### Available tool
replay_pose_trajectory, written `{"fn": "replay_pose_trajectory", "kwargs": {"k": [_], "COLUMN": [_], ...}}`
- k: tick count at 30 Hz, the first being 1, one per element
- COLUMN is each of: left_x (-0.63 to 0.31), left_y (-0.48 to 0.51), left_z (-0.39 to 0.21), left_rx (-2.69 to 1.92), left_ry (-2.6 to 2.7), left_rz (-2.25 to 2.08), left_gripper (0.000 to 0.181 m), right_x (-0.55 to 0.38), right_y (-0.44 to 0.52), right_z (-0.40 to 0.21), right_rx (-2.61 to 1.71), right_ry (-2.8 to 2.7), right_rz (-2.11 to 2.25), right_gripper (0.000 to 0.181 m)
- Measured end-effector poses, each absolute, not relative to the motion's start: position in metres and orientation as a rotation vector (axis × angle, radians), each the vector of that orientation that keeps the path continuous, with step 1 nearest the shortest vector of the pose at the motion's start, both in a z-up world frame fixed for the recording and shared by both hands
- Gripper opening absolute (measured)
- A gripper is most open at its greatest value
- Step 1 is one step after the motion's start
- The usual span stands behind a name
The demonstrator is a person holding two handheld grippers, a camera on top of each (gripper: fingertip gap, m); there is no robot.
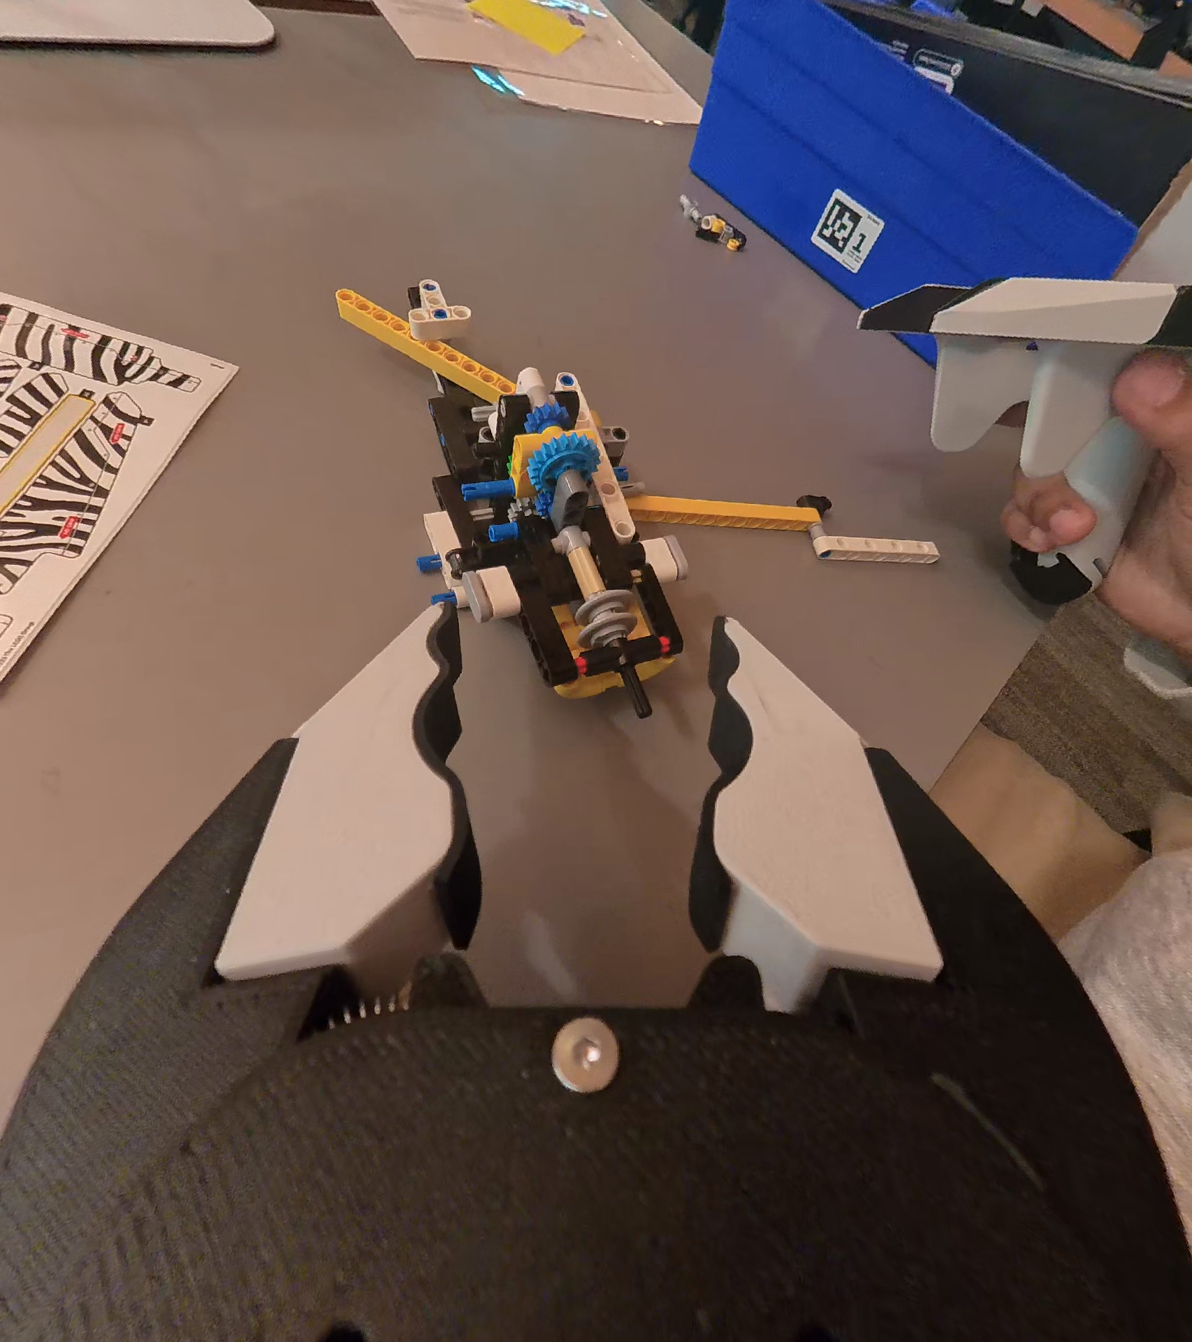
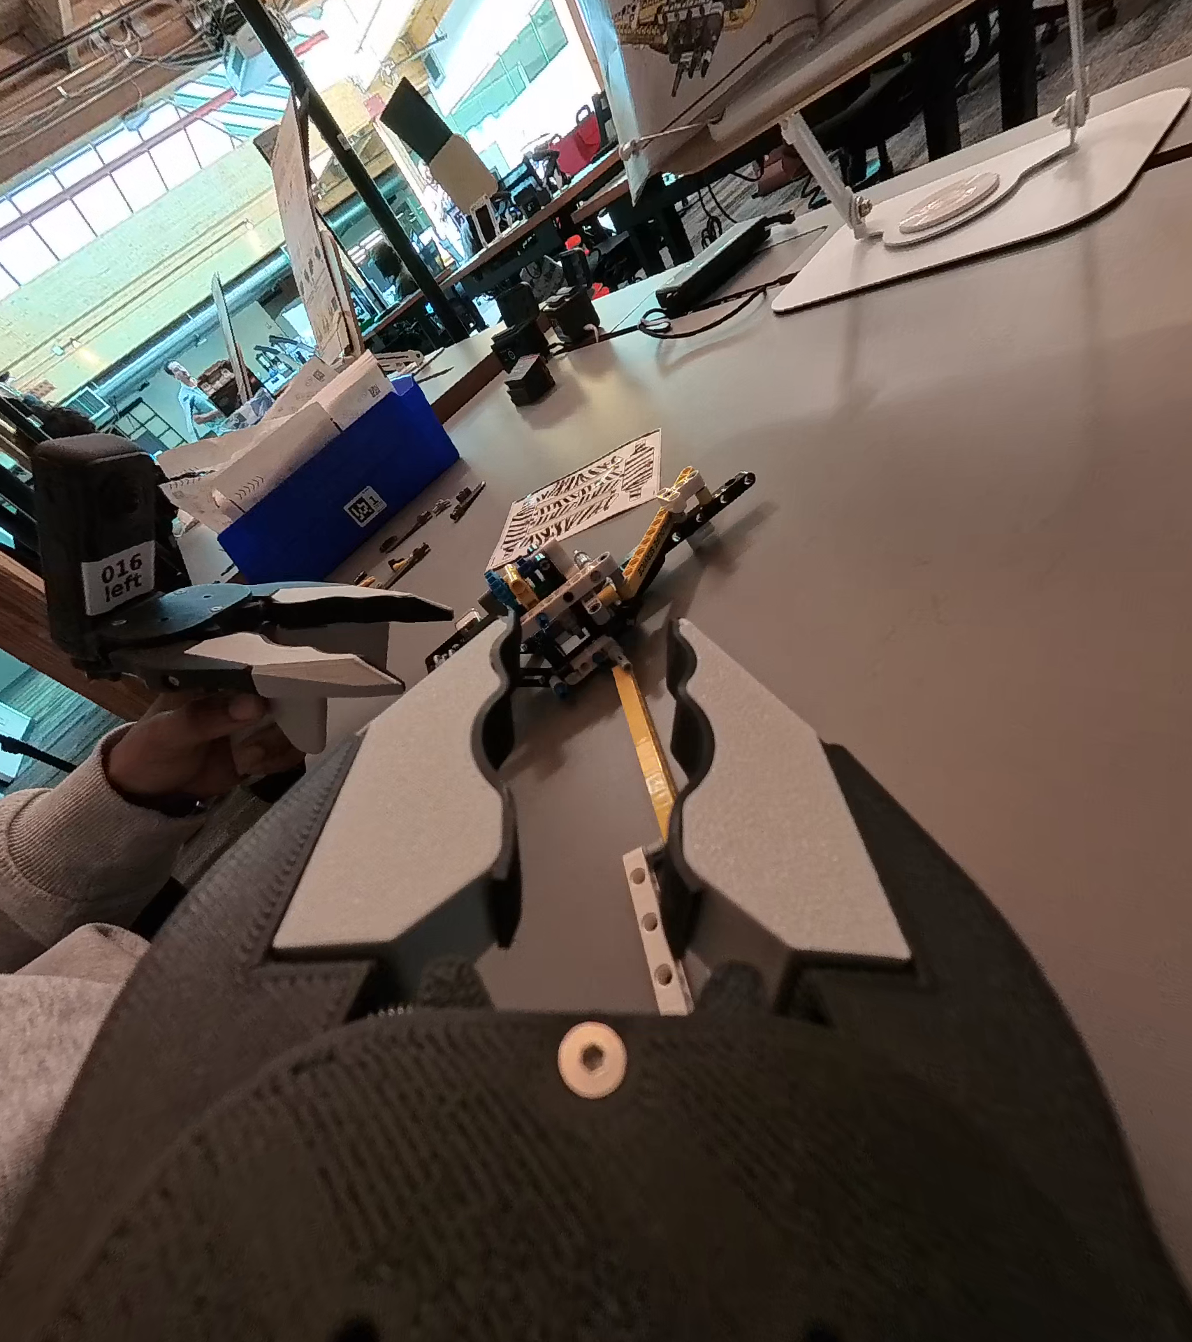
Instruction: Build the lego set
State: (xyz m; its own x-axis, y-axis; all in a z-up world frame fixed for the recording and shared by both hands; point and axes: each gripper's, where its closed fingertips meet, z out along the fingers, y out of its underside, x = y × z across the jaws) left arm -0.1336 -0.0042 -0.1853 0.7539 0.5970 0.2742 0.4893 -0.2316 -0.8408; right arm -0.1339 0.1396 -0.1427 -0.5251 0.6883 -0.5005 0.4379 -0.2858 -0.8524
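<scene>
I have both tools hovering over the half-built lego model (image 1: 549, 537) — a black, white and yellow frame of beams with blue gears and a grey axle, lying on the grey table (image 1: 143, 218). My left gripper (image 1: 582, 639) is spread wide and empty, its tips just short of the model's near end. My right gripper (image 2: 589, 643) is released too, empty, with a long yellow beam (image 2: 644, 748) and a white holed beam (image 2: 651, 922) lying on the table beneath its gap. I judge this a pause between steps: the chassis stands, side arms loosely splayed. Next I would need to steady the frame with the left and pinch the yellow beam squarely — it looks slim and apt to swivel.
</scene>
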Motion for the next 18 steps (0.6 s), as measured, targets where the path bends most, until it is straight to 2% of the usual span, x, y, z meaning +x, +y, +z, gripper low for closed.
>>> {"fn": "replay_pose_trajectory", "kwargs": {"k": [8, 15, 18], "left_x": [-0.136, -0.191, -0.221], "left_y": [-0.003, -0.001, 0.009], "left_z": [-0.183, -0.139, -0.131], "left_rx": [-1.869, -1.769, -1.707], "left_ry": [-0.832, -0.752, -0.724], "left_rz": [0.132, 0.171, 0.146], "left_gripper": [0.068, 0.066, 0.057], "right_x": [-0.133, -0.136, -0.142], "right_y": [0.139, 0.145, 0.162], "right_z": [-0.143, -0.151, -0.162], "right_rx": [-1.405, -1.386, -1.284], "right_ry": [-1.76, -1.799, -1.867], "right_rz": [1.904, 1.785, 1.506], "right_gripper": [0.038, 0.038, 0.037]}}
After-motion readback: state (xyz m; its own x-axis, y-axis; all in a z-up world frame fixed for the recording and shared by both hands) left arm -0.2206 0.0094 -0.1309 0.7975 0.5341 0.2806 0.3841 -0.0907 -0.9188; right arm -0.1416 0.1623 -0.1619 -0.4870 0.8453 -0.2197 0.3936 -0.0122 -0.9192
